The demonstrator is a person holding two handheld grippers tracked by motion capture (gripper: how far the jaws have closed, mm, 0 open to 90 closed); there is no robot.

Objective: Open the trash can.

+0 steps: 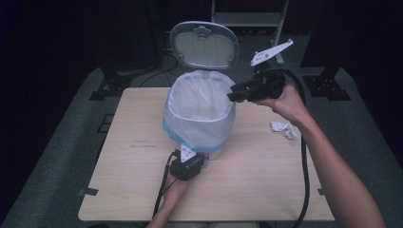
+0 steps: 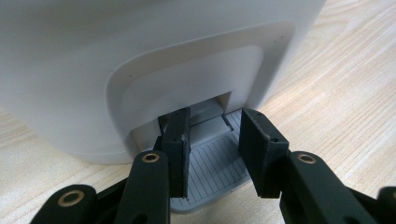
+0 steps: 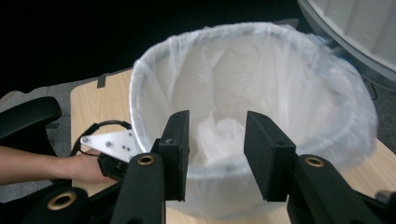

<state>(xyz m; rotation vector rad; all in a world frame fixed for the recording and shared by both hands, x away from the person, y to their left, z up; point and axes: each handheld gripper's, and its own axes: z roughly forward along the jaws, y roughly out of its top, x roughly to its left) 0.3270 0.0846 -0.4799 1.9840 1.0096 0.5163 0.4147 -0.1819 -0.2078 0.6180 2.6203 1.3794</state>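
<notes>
A white pedal bin [image 1: 199,134] with a clear liner stands mid-table, its lid [image 1: 204,45] raised. My left gripper [image 1: 196,161] is at the bin's foot; in the left gripper view [image 2: 212,126] its jaws stand a little apart, resting on the grey ribbed pedal [image 2: 212,163] and gripping nothing. My right gripper [image 1: 233,94] is held in the air at the bin's right rim, pointing inward. In the right gripper view [image 3: 215,126] its jaws are apart with nothing between them. A crumpled white wad [image 3: 219,135] lies at the bottom of the liner.
Another crumpled white paper [image 1: 284,128] lies on the wooden table [image 1: 261,185] to the right of the bin, under my right forearm. Cables trail from both grippers toward the near edge. Dark floor and stand legs surround the table.
</notes>
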